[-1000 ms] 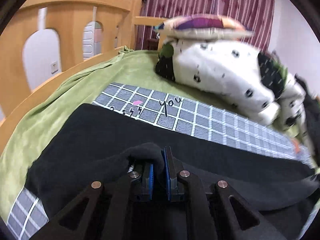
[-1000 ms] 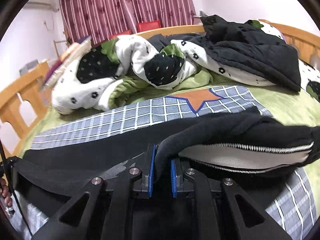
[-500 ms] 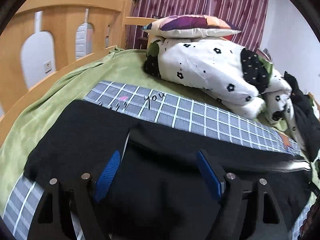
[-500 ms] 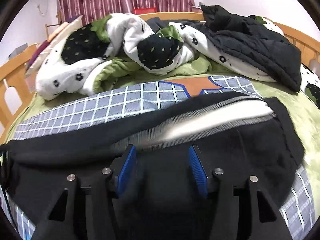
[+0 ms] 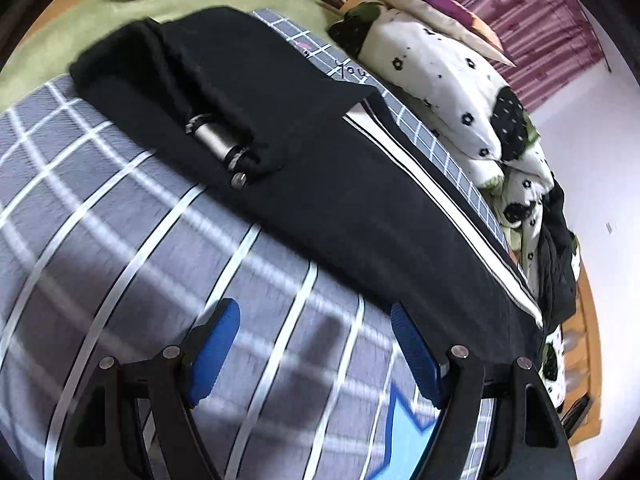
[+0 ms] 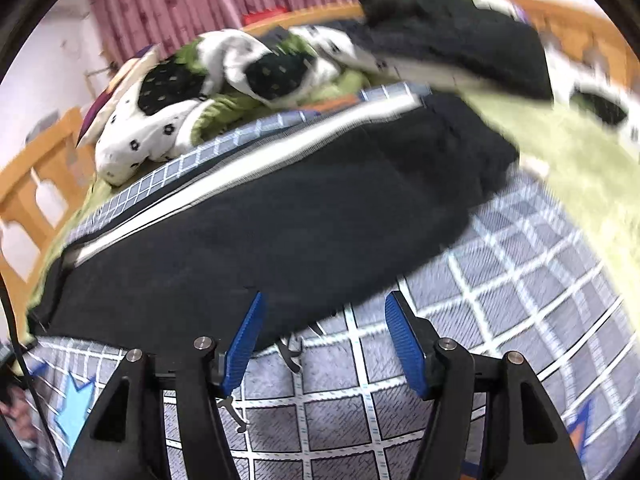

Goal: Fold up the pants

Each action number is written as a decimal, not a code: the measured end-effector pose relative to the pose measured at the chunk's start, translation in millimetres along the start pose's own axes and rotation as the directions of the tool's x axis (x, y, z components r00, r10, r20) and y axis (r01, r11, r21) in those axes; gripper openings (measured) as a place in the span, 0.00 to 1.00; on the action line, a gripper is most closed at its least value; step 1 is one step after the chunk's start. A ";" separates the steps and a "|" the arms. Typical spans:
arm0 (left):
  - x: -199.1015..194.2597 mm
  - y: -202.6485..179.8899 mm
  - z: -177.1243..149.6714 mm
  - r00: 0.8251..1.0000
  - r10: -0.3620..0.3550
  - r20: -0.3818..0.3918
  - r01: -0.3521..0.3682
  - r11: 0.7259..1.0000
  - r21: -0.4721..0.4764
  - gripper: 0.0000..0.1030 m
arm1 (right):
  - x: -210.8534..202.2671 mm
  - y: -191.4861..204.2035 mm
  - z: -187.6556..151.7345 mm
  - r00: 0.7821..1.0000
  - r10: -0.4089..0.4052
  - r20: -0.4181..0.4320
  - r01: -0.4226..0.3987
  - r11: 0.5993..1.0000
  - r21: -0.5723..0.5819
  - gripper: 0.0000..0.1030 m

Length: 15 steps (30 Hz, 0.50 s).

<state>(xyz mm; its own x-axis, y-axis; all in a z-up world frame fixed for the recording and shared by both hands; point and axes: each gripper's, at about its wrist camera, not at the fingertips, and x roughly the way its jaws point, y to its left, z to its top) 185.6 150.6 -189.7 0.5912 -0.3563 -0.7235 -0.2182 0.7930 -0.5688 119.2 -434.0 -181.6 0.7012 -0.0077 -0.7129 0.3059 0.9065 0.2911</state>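
The left tool (image 5: 314,344) stood wide apart, its blue pads (image 5: 214,354) gripping nothing, with only the grey checked blanket (image 5: 120,248) showing between them. The black pants (image 5: 320,168) lay ahead of it, stretched as a long band across the blanket from the far left to the near right; their near edge came just beside the tool's right pad. A white side stripe (image 5: 436,200) ran along the far edge of the pants. At the far-left end, a grey metal cord tip (image 5: 218,144) poked out of the bunched fabric. Beyond the pants sat a rumpled white quilt with black flowers (image 5: 440,72) and a purple pillow (image 5: 432,4), with a green sheet (image 5: 132,4) to the far left.

The right tool (image 6: 322,340) was also spread wide and held nothing. The pants (image 6: 280,216) lay directly ahead of it, their near edge reaching the tip of its left pad (image 6: 242,346), though contact could not be told through the blur. The checked blanket (image 6: 500,292) filled the area under and to the right of the tool. A dark jacket (image 6: 460,36) lay heaped far ahead on the right, and the wooden bed rail (image 6: 44,172) rose on the far left.
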 end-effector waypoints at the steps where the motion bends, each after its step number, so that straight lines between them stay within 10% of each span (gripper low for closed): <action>1: 8.9 -0.9 8.7 1.000 0.006 0.009 -0.005 1.000 -0.012 0.73 | 7.3 -5.7 0.7 1.000 0.018 -0.021 -0.017 0.999 0.032 0.60; 9: 50.6 -24.8 56.0 0.989 0.106 0.101 -0.107 0.994 0.009 0.39 | 82.8 -14.9 35.6 0.998 -0.029 -0.053 0.036 0.992 0.123 0.57; 15: 46.0 -52.6 72.1 0.969 0.189 0.160 -0.208 0.972 0.109 0.12 | 106.8 -22.0 64.9 0.999 -0.049 -0.002 0.048 0.983 0.175 0.13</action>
<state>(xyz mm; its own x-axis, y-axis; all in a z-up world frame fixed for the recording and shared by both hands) 280.3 128.2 -164.9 0.6555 -0.1162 -0.7462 -0.2503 0.8988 -0.3599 229.2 -482.2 -222.7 0.6844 -0.0513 -0.7273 0.4477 0.8169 0.3636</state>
